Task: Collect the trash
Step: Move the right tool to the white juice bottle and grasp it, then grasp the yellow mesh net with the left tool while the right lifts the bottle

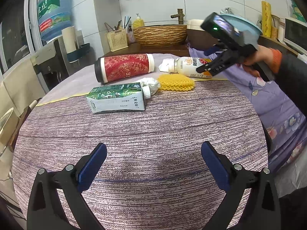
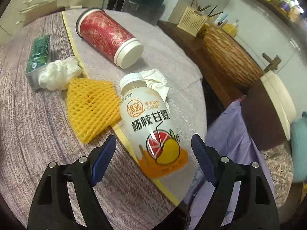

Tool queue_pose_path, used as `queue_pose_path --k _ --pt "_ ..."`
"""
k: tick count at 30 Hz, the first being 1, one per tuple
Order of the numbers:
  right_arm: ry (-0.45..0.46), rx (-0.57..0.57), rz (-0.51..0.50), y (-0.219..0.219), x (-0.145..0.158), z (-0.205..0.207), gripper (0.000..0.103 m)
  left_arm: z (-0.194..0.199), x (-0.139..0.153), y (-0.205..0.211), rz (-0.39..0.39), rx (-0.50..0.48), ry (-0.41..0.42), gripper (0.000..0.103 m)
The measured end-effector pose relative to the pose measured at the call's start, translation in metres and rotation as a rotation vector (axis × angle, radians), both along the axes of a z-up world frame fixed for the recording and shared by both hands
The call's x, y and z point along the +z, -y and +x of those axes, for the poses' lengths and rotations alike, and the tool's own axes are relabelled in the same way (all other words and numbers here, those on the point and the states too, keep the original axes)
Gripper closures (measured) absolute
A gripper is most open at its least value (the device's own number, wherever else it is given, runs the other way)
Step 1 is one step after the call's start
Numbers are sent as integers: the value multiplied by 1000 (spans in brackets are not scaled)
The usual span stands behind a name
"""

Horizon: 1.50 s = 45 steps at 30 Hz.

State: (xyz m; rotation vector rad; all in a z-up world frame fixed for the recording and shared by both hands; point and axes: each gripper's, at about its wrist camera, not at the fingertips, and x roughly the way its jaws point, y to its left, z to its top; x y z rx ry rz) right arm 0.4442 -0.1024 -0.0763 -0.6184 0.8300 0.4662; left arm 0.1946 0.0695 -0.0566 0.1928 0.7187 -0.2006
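Right wrist view: right gripper, fingers wide, astride bottle labelled "杨枝甘露"; left gripper equally wide.

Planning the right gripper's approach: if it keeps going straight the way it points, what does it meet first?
Most likely the juice bottle lying on its side: its base sits between the open jaws of the right gripper, with nothing in front of it.

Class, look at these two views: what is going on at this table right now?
A person with a gripper in each hand is clearing trash off a round table. The right gripper is open, its fingers either side of the lower end of a drink bottle lying on its side, not yet gripped. The left gripper hangs open over bare cloth. A milk carton, red canister, yellow foam net and crumpled tissues lie untouched.
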Motion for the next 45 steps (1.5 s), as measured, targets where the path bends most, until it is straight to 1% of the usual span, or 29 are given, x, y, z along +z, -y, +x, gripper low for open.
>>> queue_pose_path --k 7,10,12,13,14,17,19,21,24,27,31,33,37,38,39,43,45 --pt "-111 84 -50 -15 -15 31 23 3 -4 5 19 -35 -5 5" --pt "-163 107 -54 -19 -21 42 23 6 -6 8 36 -48 -7 5" --pt "-183 105 -69 -20 -26 47 26 9 -7 10 42 -56 -12 5" --pt "-196 107 -72 -20 -29 50 30 9 -8 10 43 -59 -14 5" --pt "-199 108 -56 -19 -28 51 35 11 -9 11 45 -64 -18 5" --pt "-209 83 -35 -17 -27 54 39 15 -11 14 49 -77 -30 5" --pt "-210 88 -12 -16 -27 52 41 18 -12 16 47 -86 -38 6" --pt "-212 83 22 -13 -25 46 41 21 -13 19 44 -98 -42 5" --pt "-203 63 119 -5 -18 31 42 31 -11 25 38 -117 -42 5" --pt "-206 55 201 6 -11 15 42 48 -11 35 42 -134 -65 6" --pt "-179 43 224 18 -6 -10 42 71 -3 51 53 -160 -60 6" --pt "-172 41 248 29 -1 -27 42 88 2 66 68 -178 -53 6" --pt "-142 4 275 52 3 -48 41 124 -1 89 120 -199 -69 13" --pt "-136 -4 281 57 3 -46 41 137 -5 97 138 -195 -79 17" --pt "-127 -19 294 65 5 -55 41 144 -8 100 148 -192 -86 21" --pt "-100 -44 327 88 7 -83 41 169 -20 113 163 -177 -117 30" --pt "-86 -58 338 98 6 -99 41 176 -26 118 156 -170 -136 41"
